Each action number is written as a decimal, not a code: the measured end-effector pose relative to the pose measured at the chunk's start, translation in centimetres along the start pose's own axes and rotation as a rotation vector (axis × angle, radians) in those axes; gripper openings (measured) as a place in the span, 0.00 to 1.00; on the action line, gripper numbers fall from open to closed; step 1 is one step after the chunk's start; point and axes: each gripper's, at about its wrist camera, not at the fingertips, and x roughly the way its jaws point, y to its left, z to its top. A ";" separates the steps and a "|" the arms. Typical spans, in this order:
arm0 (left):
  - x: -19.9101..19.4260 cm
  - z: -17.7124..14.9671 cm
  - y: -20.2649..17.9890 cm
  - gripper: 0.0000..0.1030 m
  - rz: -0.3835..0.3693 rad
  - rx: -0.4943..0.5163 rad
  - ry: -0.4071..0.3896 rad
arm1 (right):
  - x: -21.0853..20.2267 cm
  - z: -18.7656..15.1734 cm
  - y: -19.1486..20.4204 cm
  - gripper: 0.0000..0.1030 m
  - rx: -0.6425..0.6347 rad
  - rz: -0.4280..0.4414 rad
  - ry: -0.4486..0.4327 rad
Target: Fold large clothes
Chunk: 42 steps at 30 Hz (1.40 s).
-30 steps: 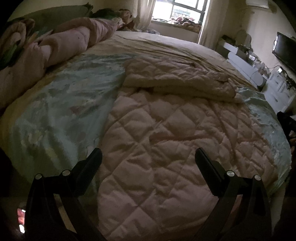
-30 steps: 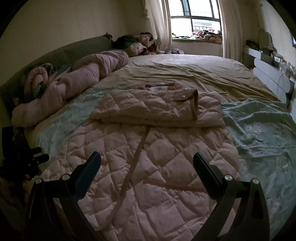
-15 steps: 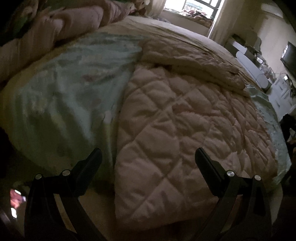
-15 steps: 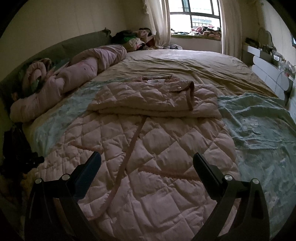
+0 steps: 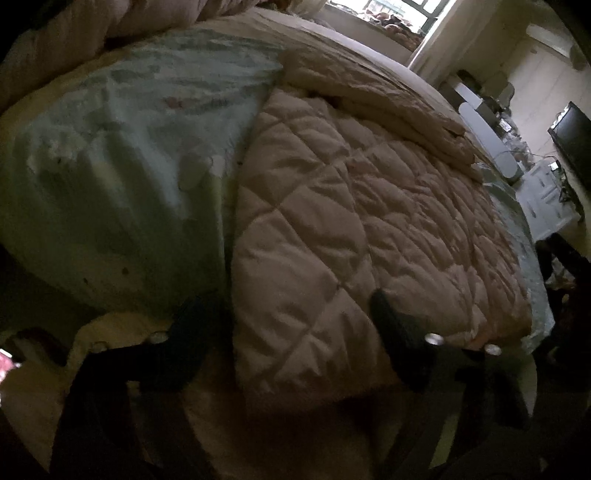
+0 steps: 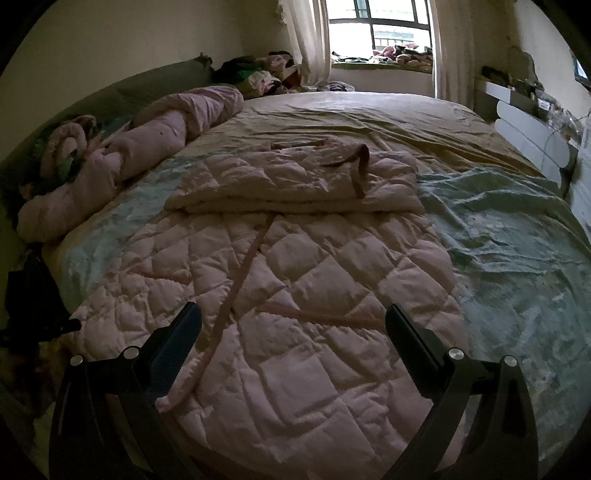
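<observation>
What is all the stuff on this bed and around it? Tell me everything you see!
Coat: one, pink quilted, middle of the bed, its far part folded back over itself.
Blanket: one, pale green, spread under the coat.
Sheet: one, beige, far half of the bed.
Duvet: one, pink, rolled up along the left side of the bed.
Clothes pile: one, mixed colours, far left corner by the curtain.
Window: one, bright, far wall, with white curtains.
Shelf: one, white, right of the bed.
TV: one, black, right wall.
Left gripper: black, open, at the coat's near hem.
Right gripper: black, open, above the coat.
</observation>
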 end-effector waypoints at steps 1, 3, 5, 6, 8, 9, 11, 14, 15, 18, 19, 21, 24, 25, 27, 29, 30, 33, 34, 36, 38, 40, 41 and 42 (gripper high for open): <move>0.2 -0.2 0.1 0.60 -0.014 -0.014 0.010 | -0.1 -0.2 -0.3 0.96 0.003 -0.005 0.002; 0.3 -0.4 0.1 0.57 -0.014 -0.025 0.010 | -0.3 -0.7 -0.7 0.96 0.005 -0.014 0.011; 0.1 -0.5 -0.1 0.51 -0.018 -0.020 0.005 | -0.5 -1.1 -1.4 0.96 0.008 -0.027 0.016; 0.0 -0.5 -0.2 0.48 -0.023 -0.021 0.005 | -0.7 -1.4 -1.8 0.96 0.014 -0.035 0.021; -0.3 -0.7 -0.5 0.43 -0.026 -0.019 0.003 | -1.0 -1.8 -2.6 0.96 0.026 -0.045 0.024; -0.5 -0.8 -0.6 0.41 -0.031 -0.020 0.000 | -1.2 -2.0 -3.1 0.96 0.032 -0.052 0.028; -0.8 -0.9 -0.9 0.34 -0.047 -0.024 -0.009 | -1.4 -2.4 -3.7 0.96 0.040 -0.063 0.031; -1.4 -1.0 -1.3 0.32 -0.073 -0.027 -0.019 | -1.6 -3.1 -4.6 0.96 0.053 -0.075 0.039; -1.4 -1.0 -1.5 0.32 -0.077 -0.025 -0.020 | -1.6 -3.4 -5.0 0.96 0.056 -0.076 0.045; -0.7 -0.8 -2.0 0.35 -0.083 -0.017 -0.001 | -1.5 -4.1 -5.9 0.96 0.066 -0.074 0.068; -0.1 -0.8 -2.0 0.36 -0.068 -0.019 0.014 | -1.5 -4.4 -6.2 0.96 0.071 -0.073 0.078; 0.5 -0.8 -2.0 0.42 -0.051 -0.016 0.025 | -1.5 -5.1 -6.9 0.96 0.085 -0.068 0.097; 1.0 -0.6 -2.3 0.47 -0.015 -0.002 0.034 | -1.5 -6.3 -7.9 0.96 0.113 -0.046 0.136; 1.0 -0.5 -2.4 0.47 -0.006 0.006 0.038 | -1.4 -6.7 -8.3 0.96 0.127 -0.028 0.150; 1.6 -0.2 -2.7 0.50 0.005 0.013 0.047 | -1.2 -7.7 -8.9 0.96 0.153 -0.002 0.185; 1.9 0.0 -2.6 0.51 0.006 0.007 0.049 | -1.1 -8.4 -9.3 0.96 0.161 -0.017 0.206; 2.0 0.0 -2.6 0.51 0.006 0.004 0.047 | -0.9 -8.9 -9.7 0.96 0.172 -0.018 0.221; 1.8 -0.1 -2.7 0.39 0.007 -0.001 0.036 | -0.5 -10.3 -10.4 0.96 0.200 0.002 0.265; 1.5 0.0 -2.8 0.35 0.008 0.000 0.026 | -0.4 -10.8 -10.6 0.96 0.211 0.011 0.279; 0.8 0.2 -2.9 0.24 -0.006 -0.001 0.004 | -0.2 -11.6 -11.1 0.94 0.237 0.026 0.291; -0.1 0.3 -3.3 0.22 -0.013 0.011 -0.019 | -0.2 -12.4 -11.3 0.76 0.260 0.051 0.304; -0.4 0.3 -3.5 0.22 -0.004 0.025 -0.018 | -0.5 -12.6 -11.3 0.64 0.245 0.027 0.298; -0.3 0.4 -3.5 0.22 0.001 0.030 -0.011 | -0.6 -12.8 -11.4 0.63 0.245 0.038 0.295; -0.2 0.3 -3.3 0.23 -0.003 0.024 -0.004 | -0.8 -12.9 -11.4 0.62 0.242 0.044 0.295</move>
